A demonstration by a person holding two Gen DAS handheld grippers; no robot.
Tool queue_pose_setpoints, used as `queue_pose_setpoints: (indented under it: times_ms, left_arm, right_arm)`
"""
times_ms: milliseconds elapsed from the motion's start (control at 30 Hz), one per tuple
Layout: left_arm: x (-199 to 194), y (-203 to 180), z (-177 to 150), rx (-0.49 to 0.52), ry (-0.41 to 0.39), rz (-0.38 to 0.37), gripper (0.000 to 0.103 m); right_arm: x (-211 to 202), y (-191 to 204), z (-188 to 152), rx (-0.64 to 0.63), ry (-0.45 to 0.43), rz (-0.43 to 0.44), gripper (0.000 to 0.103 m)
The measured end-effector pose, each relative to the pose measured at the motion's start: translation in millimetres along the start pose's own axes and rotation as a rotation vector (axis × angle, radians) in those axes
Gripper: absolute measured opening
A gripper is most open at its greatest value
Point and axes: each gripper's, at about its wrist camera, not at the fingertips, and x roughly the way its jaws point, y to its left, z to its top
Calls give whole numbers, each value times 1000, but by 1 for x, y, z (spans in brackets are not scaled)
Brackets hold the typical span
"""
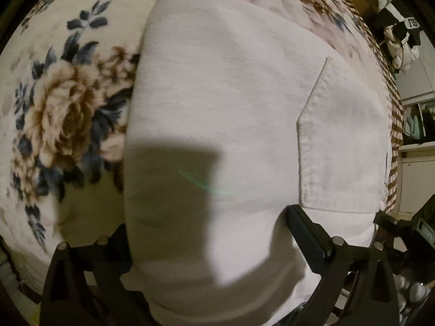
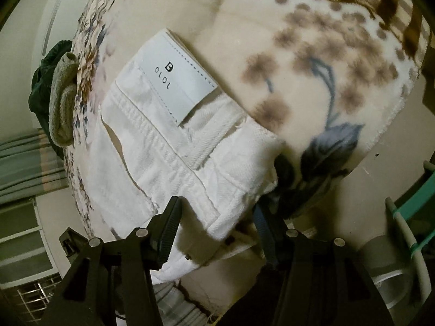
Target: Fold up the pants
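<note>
White pants [image 1: 231, 125] lie on a floral blanket [image 1: 54, 114], seat side up with a back pocket [image 1: 345, 146] showing. My left gripper [image 1: 209, 225] straddles the near edge of the pants, jaws wide apart, the fabric lying over the left finger and beside the right finger [image 1: 307, 233]. In the right wrist view the waistband [image 2: 190, 146] with a white brand patch [image 2: 176, 81] lies before my right gripper [image 2: 217, 217]. Its jaws stand wide, one finger [image 2: 168, 228] on each side of the waistband edge, not closed on it.
The blanket [image 2: 312, 68] covers a bed whose edge drops off at the right. Grey and dark green clothes [image 2: 59, 103] lie at the bed's far left. More clothing [image 1: 402, 35] hangs beyond the bed. A green-and-white rack [image 2: 407, 217] stands on the right.
</note>
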Motion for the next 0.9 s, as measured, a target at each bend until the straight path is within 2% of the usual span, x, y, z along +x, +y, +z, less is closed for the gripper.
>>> queue_pose_setpoints:
  times_ms: [33,100,133,233,333,433,533,600,667,733,767,800,900]
  left_arm:
    - [1,0,1,-2,1,-3,102]
    - [4,-4,6,-5,4,-7,102]
    - [5,-4,7,-5,4,-12,103]
    - [9,0,12,-7,16,-57,103]
    - [13,13,21,-43,21,-116,103]
    - [14,20,23,-93,16,-150,103]
    - [15,17,19,-88,12,-142,103]
    - [13,16,19,-86,19,-152,103]
    - [2,25,16,-127,-26,-213,103]
    - [-13,35,18,-167,-110,-305,103]
    - [-15,37,21,-168,-123,-305,103]
    - [-13,39,25,-162,-117,-304,103]
    - [5,43,33,-175,-55,-336,103]
  right_arm:
    - [-1,-1,-1,5,-8,-1,48]
    - [-2,-1,1,16,-31,-1,29]
    - [-8,-3,0,27,-50,11,26]
    - [-21,-1,-5,22,-82,19,23]
    - [-17,2,-4,-26,-45,35,25]
    - [-9,-5,2,20,6,83,35]
    - [-3,-13,2,37,29,102,44]
    - [8,-14,1,30,62,135,55]
    - [17,-14,-1,33,69,142,61]
    - [24,-16,-2,47,79,182,68]
    - [28,-16,-2,59,78,205,72]
    - [31,-16,-2,60,77,222,77]
    - [35,-11,-1,46,66,222,80]
